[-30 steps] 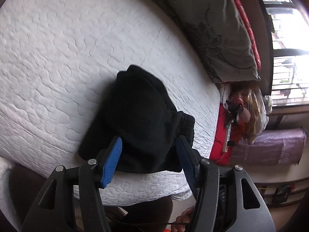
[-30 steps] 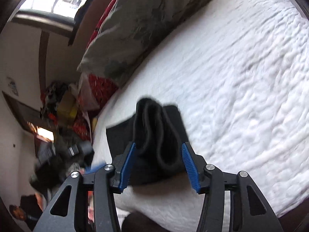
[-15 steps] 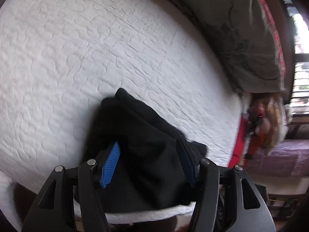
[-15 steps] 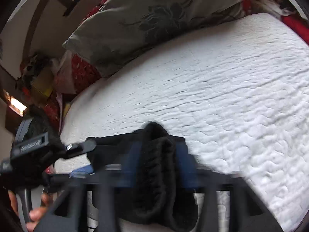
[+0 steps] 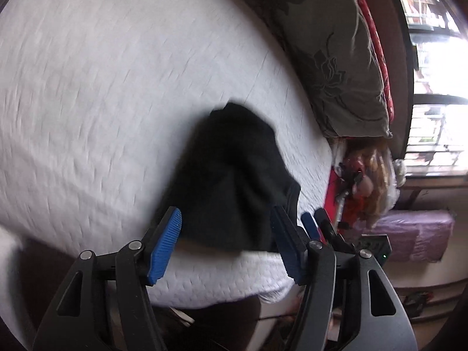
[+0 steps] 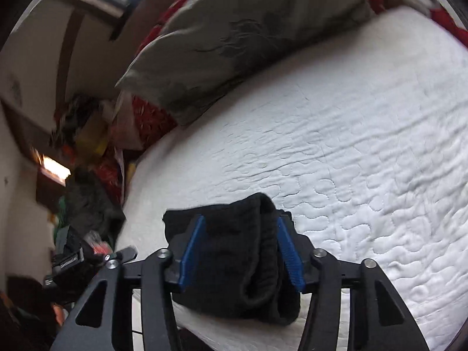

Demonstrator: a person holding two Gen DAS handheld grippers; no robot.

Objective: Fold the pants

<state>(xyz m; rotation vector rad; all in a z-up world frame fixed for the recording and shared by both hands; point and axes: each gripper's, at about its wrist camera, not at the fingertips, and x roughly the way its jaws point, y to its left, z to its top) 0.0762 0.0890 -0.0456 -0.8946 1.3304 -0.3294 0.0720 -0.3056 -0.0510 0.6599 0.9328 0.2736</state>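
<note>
In the left wrist view we see the white quilted bed cover (image 5: 102, 93) smeared by motion blur, its stitching unreadable. The folded black fabric pants (image 5: 234, 181) lose their near edge behind the left gripper (image 5: 229, 244). In the right wrist view the heap of coloured clutter beside the bed (image 6: 87, 134) is too blurred to identify.

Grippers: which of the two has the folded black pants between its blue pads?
The right gripper: the folded black pants sit between its open pads. The left gripper hangs open, short of them.
</note>
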